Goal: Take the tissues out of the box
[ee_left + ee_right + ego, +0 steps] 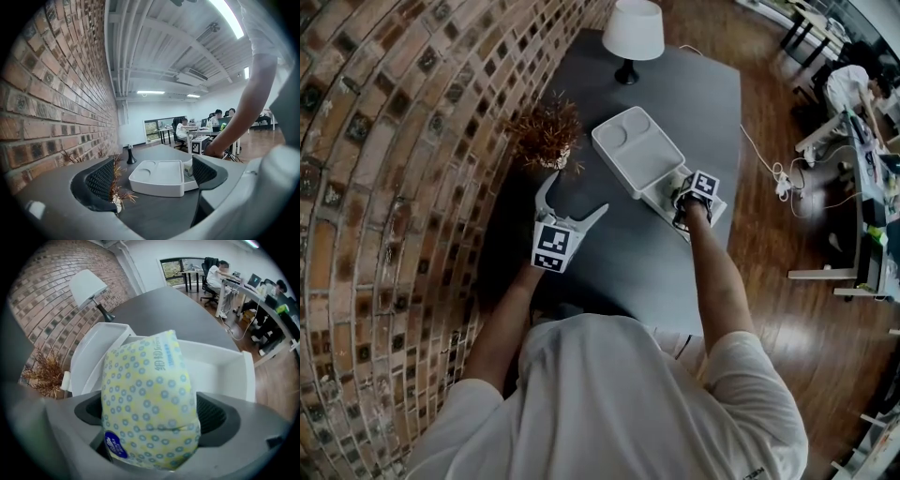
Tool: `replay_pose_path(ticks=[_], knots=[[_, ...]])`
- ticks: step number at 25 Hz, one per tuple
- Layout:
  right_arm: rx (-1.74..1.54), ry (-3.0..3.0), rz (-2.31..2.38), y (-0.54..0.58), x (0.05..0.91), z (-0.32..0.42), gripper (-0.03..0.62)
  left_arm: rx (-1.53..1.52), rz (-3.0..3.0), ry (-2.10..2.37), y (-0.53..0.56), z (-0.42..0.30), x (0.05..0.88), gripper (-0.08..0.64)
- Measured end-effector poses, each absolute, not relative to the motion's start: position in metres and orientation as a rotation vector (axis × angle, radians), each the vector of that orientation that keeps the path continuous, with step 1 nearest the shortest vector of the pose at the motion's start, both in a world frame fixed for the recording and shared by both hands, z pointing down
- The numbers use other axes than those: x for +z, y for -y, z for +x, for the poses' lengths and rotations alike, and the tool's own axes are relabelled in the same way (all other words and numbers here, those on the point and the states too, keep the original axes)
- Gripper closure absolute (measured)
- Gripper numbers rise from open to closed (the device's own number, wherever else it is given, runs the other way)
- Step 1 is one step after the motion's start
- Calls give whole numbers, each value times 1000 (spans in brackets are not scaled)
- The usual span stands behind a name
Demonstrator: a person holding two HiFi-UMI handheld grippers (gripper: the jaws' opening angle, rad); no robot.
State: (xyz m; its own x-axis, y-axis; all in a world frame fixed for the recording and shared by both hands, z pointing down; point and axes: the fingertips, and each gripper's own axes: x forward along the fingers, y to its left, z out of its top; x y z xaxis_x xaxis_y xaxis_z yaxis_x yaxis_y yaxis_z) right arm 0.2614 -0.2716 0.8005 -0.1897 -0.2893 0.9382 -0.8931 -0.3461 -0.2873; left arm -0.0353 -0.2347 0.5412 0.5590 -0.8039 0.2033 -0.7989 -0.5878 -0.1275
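The right gripper (152,413) has its jaws clamped on a soft pack of tissues (147,380), yellow with small blue rings and a round blue sticker near its lower end. The pack stands up between the jaws and fills the gap from pad to pad. Just beyond the jaws lies the open white box (225,366), with a white moulded tray (93,352) touching its far left side. The left gripper (153,176) holds its jaws wide apart with nothing between them, above the dark grey tabletop (154,211). A small dried plant (115,187) in a pale pot sits just past the left jaw, and the white tray and box lie ahead of the jaws, toward the right one. Farther beyond the jaws, a lamp (633,33) with a white shade stands on the tabletop, and a brick wall (384,141) runs along their left.
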Motion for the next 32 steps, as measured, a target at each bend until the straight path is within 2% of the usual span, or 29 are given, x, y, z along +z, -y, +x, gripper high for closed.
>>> replay_pose_path(ticks=[2,7,22,31,32], knots=[[1557,1405,1568,274,800,262,61,-372,-2762,-1422,234,-37,541,36],[1455,1432,1513,271,796,264,117,-367,-2775,-1429,232,-38,540,37],[1221,1770,1585,271,724,262,126,-180,-2876,-1446,225,-34,533,42],[967,2078,1739,258,638,245,126,-117,-2886,-1463,219,-43,522,67],[955,2116,1750,255,633,242,126,-120,-2879,-1460,218,-44,521,89]])
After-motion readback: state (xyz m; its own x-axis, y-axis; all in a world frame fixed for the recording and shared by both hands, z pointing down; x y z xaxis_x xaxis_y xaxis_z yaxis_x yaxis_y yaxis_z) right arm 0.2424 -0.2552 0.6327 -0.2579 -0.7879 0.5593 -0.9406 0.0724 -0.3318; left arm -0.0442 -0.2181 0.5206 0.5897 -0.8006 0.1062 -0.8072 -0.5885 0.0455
